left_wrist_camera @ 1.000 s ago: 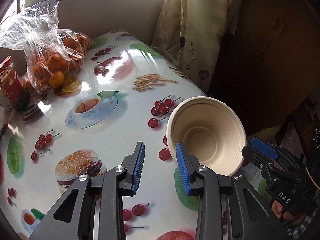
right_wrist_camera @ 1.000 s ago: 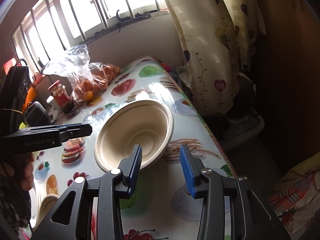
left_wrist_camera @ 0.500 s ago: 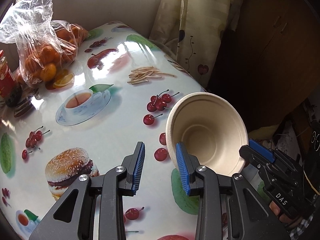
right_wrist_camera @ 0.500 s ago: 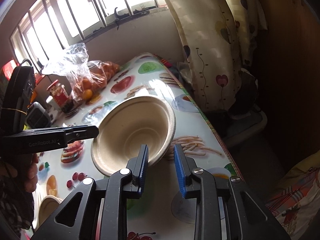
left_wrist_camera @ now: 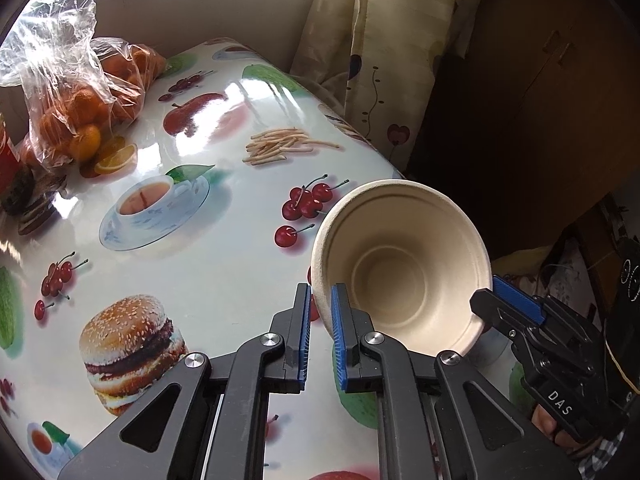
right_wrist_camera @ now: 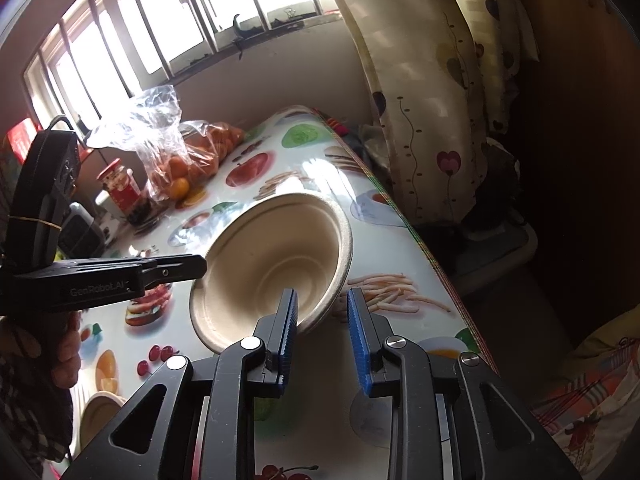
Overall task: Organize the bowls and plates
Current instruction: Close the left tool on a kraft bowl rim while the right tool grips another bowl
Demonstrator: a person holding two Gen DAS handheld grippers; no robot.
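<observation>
- Above the printed table, beige bowl tilted, held off the surface near its right edge.
- left gripper jaws just closed, clamped on bowl's left rim.
- right gripper clamped on opposite rim.

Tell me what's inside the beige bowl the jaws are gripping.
Nothing: the beige bowl is empty; both views show its bare ringed bottom and inner wall. Only the rim sections under the left gripper and right gripper are covered.
</observation>
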